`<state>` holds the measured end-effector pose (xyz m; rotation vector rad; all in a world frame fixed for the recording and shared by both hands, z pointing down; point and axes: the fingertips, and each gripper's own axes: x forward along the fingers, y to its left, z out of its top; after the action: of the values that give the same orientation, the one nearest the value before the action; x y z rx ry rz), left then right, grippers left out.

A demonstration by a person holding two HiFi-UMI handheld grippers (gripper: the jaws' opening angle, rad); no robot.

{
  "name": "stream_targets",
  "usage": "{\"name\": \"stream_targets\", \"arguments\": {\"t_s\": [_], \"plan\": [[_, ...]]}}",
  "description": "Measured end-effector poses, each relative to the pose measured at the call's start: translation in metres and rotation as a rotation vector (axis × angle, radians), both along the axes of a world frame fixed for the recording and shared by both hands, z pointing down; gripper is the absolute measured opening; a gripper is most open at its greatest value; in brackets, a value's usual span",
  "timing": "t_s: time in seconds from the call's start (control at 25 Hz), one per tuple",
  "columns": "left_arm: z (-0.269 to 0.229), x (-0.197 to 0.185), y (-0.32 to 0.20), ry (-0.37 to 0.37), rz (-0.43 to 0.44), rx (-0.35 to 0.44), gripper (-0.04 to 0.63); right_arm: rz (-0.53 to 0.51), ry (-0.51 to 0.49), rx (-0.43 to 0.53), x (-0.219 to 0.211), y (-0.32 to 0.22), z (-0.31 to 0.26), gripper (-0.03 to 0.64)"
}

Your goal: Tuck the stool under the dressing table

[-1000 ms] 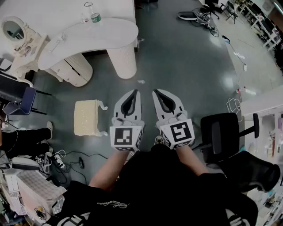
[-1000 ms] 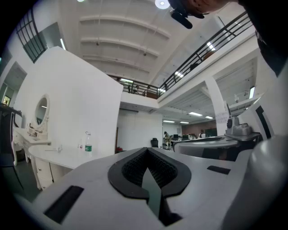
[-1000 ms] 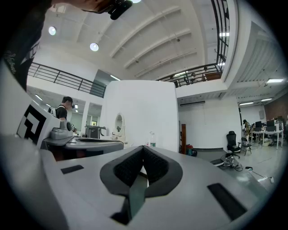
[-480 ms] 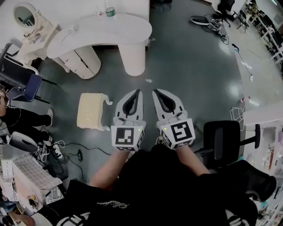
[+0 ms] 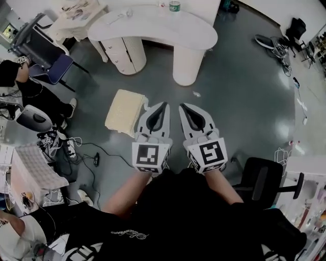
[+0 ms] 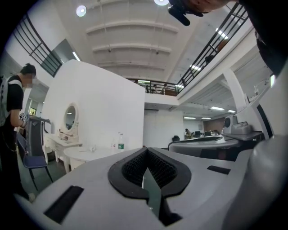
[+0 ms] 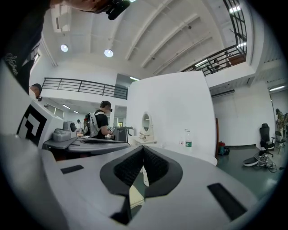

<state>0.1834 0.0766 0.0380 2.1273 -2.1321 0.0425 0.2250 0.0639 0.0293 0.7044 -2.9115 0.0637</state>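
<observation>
Progress: as I judge it, no part of the tuck is done; the stool (image 5: 126, 111) stands out on the open floor (image 5: 239, 97), apart from the surface (image 5: 153, 28), and neither tool touches it
Stool: cream cushioned top on white curled legs, just left of your left tool (image 5: 163, 105) in the head view, between you and the drawer pedestal (image 5: 122, 51)
Left tool: jaws closed together, nothing between them
Right tool: the right tool (image 5: 182, 106) is the same, jaws together and empty, side by side with the left
Left to do: reach the stool, take hold or push it, and slide it into the gap under the top; all of that looks still ahead
Surface: white curved dressing table, drawer pedestal at one end, round column (image 5: 187, 66) at the other, open knee gap between them; a water bottle (image 5: 174, 6) stands near its far edge
Room: glossy grey-green floor, white partition wall behind the surface, an oval mirror (image 6: 69, 117) on a white stand beside it, a blue chair (image 5: 56, 66) and a seated person at your left, cables (image 5: 97, 153) on the floor, a black office chair (image 5: 265, 178) at your right
</observation>
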Motion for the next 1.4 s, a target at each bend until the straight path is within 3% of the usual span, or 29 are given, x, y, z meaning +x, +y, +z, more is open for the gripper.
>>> {"name": "stream_targets", "arguments": {"t_s": [0.64,1.0,1.4], "plan": [[0.013,-0.159,0.113,-0.020,-0.318,-0.043,0.005,-0.335,0.000,-0.032,-0.160,0.100,0.017,0.004],[0.024,-0.242,0.125,-0.052,-0.501,-0.073,0.005,-0.490,-0.031,-0.053,-0.244,0.095,0.025,0.003],[0.033,-0.321,0.102,-0.048,-0.639,-0.123,0.005,-0.631,-0.034,-0.075,-0.331,0.063,0.030,0.004]]}}
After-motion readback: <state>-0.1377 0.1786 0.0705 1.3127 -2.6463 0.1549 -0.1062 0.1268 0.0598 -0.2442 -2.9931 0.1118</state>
